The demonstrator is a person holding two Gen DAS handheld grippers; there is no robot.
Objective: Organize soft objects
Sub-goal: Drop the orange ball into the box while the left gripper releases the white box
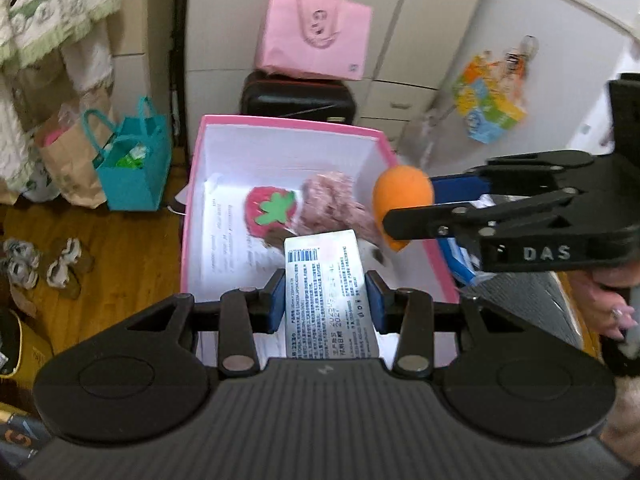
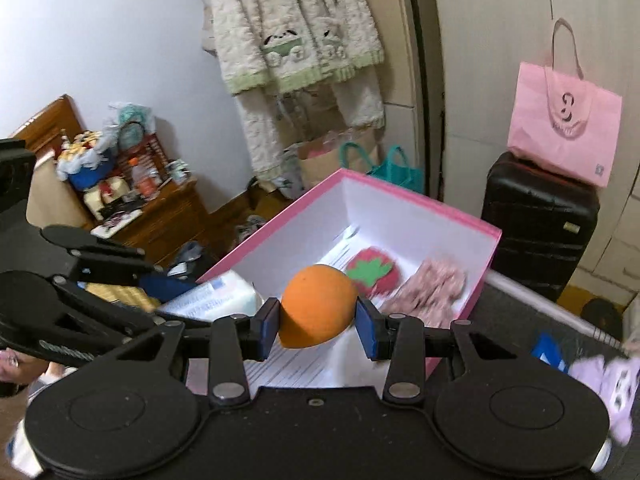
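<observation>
A pink box [image 1: 288, 125] [image 2: 424, 196] with a white inside holds a red strawberry pad [image 1: 270, 210] [image 2: 374, 270] and a fuzzy pink item [image 1: 334, 204] [image 2: 430, 290]. My left gripper [image 1: 326, 300] is shut on a white soft pack [image 1: 330, 300] [image 2: 218, 294] with a barcode label, held over the box's near end. My right gripper [image 2: 318, 322] [image 1: 412, 206] is shut on an orange sponge [image 2: 316, 306] [image 1: 400, 196], at the box's right rim in the left wrist view.
A black suitcase [image 1: 298, 98] [image 2: 538, 220] behind the box carries a pink paper bag [image 1: 314, 40] [image 2: 564, 128]. A teal bag [image 1: 130, 168] and a brown paper bag [image 1: 66, 160] stand on the wooden floor at left. A lilac plush [image 2: 604, 384] lies at right.
</observation>
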